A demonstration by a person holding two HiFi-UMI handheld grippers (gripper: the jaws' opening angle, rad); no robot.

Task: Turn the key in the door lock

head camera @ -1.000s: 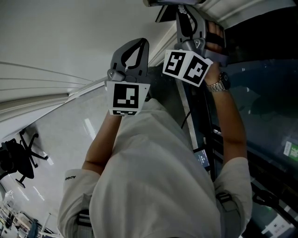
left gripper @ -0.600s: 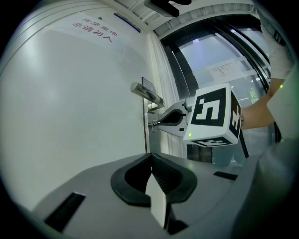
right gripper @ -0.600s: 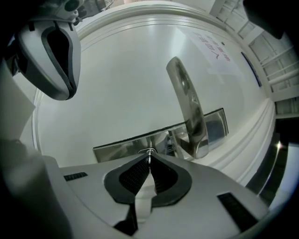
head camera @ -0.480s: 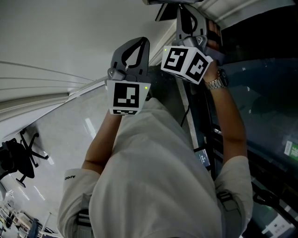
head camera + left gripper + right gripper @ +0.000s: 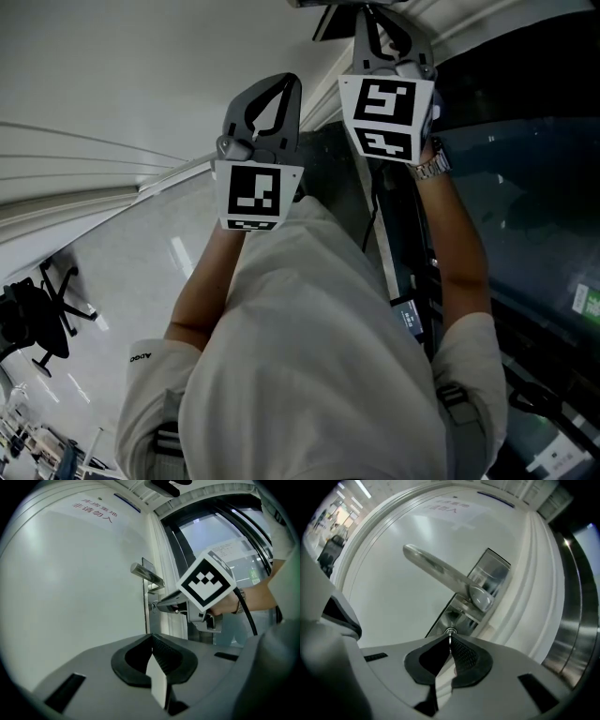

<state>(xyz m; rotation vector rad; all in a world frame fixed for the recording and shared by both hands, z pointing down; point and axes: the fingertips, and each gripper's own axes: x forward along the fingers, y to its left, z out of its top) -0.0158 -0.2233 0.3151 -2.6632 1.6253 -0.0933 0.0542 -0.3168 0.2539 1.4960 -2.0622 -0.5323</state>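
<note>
A white door carries a silver lever handle (image 5: 440, 571) on a steel lock plate (image 5: 487, 581). Just below the lever, the small metal key (image 5: 450, 632) sits in the lock cylinder. My right gripper (image 5: 450, 640) points at the plate and is shut on the key's head. From the left gripper view, the right gripper (image 5: 155, 605) reaches in from the right, its marker cube (image 5: 205, 582) towards me. My left gripper (image 5: 151, 638) hangs back from the door, shut and empty. In the head view the left gripper (image 5: 284, 86) is beside the right gripper (image 5: 380, 33).
Red print (image 5: 92, 512) marks the upper door. A dark door frame with a glass panel (image 5: 225, 541) runs along the right of the door. A person's wrist with a watch (image 5: 433, 169) holds the right gripper. An office chair (image 5: 42, 314) stands far off at the left.
The right gripper has rolled about its own axis at the lock, so its marker cube now shows a different face. The left gripper has not moved.
</note>
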